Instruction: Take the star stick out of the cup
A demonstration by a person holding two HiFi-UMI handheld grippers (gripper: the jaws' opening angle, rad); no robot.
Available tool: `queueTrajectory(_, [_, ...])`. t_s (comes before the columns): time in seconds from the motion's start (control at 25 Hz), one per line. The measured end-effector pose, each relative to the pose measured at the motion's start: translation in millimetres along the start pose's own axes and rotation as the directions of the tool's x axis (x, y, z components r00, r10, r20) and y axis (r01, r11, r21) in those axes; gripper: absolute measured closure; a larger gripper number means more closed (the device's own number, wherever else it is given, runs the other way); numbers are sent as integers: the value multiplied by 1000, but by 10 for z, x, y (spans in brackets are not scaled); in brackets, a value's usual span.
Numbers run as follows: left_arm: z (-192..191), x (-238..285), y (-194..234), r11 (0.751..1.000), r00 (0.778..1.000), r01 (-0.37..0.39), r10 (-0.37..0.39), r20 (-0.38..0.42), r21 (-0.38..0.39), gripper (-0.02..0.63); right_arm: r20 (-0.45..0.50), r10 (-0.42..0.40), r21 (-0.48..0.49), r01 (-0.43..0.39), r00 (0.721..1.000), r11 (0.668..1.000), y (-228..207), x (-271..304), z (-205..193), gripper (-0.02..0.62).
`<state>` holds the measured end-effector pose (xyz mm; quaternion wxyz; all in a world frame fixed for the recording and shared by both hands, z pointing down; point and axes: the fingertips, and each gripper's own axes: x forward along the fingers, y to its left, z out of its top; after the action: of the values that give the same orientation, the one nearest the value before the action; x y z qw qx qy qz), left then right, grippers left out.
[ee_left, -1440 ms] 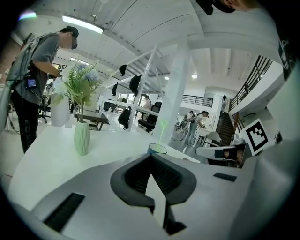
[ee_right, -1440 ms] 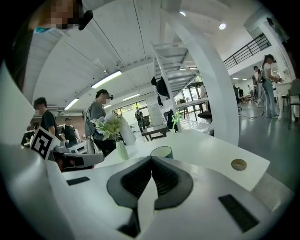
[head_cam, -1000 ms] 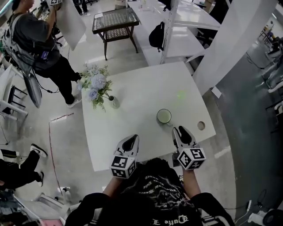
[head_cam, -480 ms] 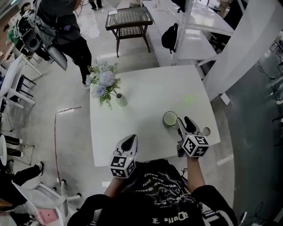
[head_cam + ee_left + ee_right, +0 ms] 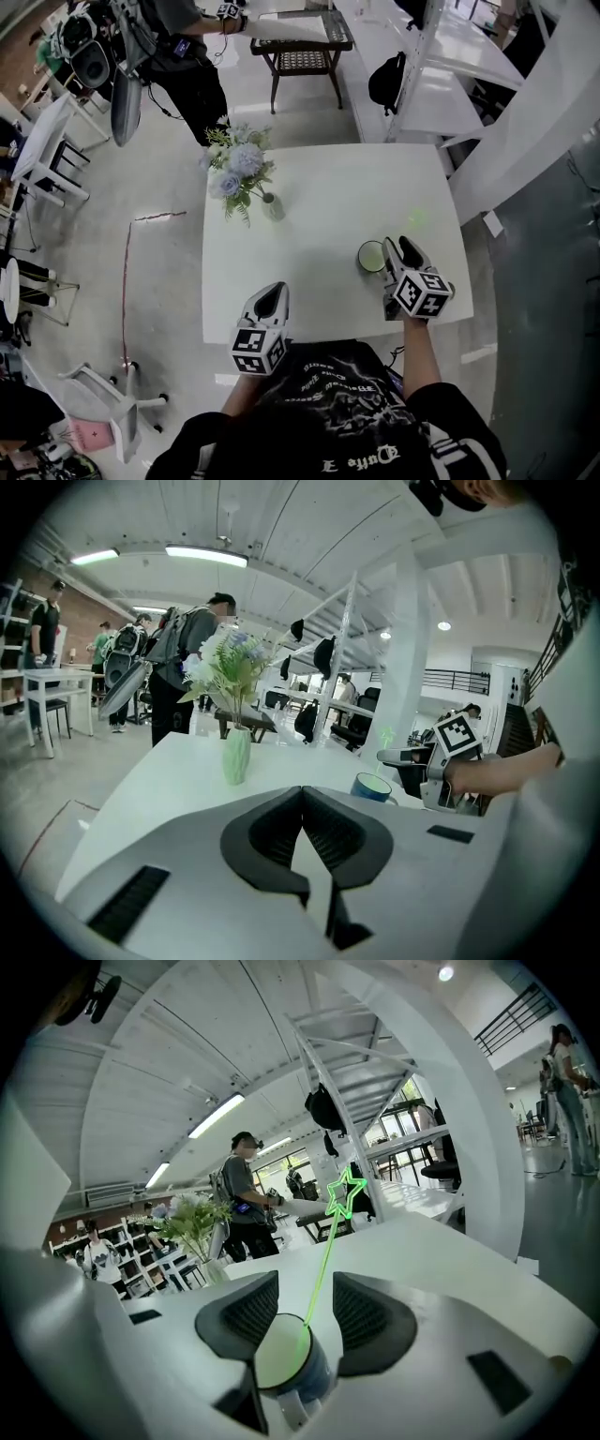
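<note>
Jaws of the right gripper (image 5: 305, 1299) gape clear round the star stick (image 5: 324, 1251) — cup (image 5: 372, 256) near table (image 5: 309, 206) edge.

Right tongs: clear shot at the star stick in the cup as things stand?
Probably yes. The right tongs stand open just above the cup, and the star stick rises between them, untouched. Nothing else crowds it, so closing on the stick looks feasible.

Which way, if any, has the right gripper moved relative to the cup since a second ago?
Yes: the right gripper moved forward across the table toward the cup and now sits at it, open jaws flanking the star stick.
</note>
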<state>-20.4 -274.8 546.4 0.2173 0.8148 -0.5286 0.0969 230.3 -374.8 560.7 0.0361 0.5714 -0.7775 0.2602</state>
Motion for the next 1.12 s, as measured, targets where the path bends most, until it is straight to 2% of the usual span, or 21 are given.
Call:
queueTrajectory(0.32, [18, -57, 104, 998, 998, -61, 61, 14, -22, 586, -9, 6, 27, -6, 1000, 1000, -75, 169, 37, 422])
queueTrajectory(0.68, [-3, -105, 278, 991, 993, -112, 113, 16, -68, 586, -13, 12, 98, -11, 1000, 995, -103, 242, -25, 544])
queueTrajectory(1.0, [-19, -145, 333, 989, 991, -130, 131, 12, -67, 586, 14, 38, 151, -40, 999, 988, -59, 261, -5, 574])
queueTrajectory(1.12, [-16, -143, 313, 991, 992, -122, 123, 13, -55, 586, 13, 56, 138, -58, 998, 989, -7, 265, 0, 575])
